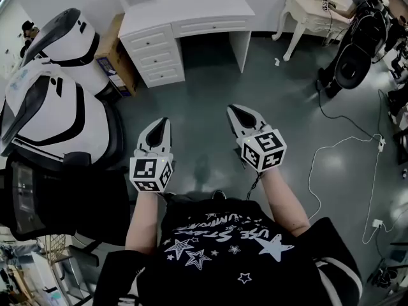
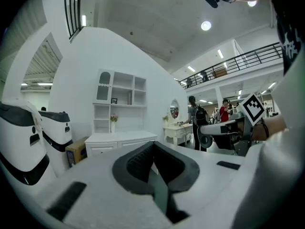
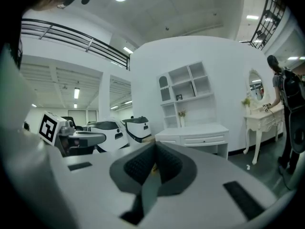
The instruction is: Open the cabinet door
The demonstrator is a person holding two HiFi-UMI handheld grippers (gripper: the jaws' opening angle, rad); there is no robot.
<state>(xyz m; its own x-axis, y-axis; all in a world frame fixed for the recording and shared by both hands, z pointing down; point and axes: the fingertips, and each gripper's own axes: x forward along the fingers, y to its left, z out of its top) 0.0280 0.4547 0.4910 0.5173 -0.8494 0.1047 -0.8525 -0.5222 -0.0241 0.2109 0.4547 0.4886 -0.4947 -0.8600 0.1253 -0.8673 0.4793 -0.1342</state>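
The left hand-held gripper [image 1: 163, 122] and right hand-held gripper [image 1: 232, 110] hover level over the grey floor [image 1: 204, 94], jaws closed together on nothing. The white cabinet [image 1: 185, 27] stands well apart at upper centre. White lettering on the person's star-print shirt [image 1: 236, 247] is too distorted to read.

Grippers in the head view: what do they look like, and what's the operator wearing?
Both the left gripper and right gripper are white pointed shells with black textured pads, each carrying a white cube with black square markers. Black T-shirt, white stars and lettering.
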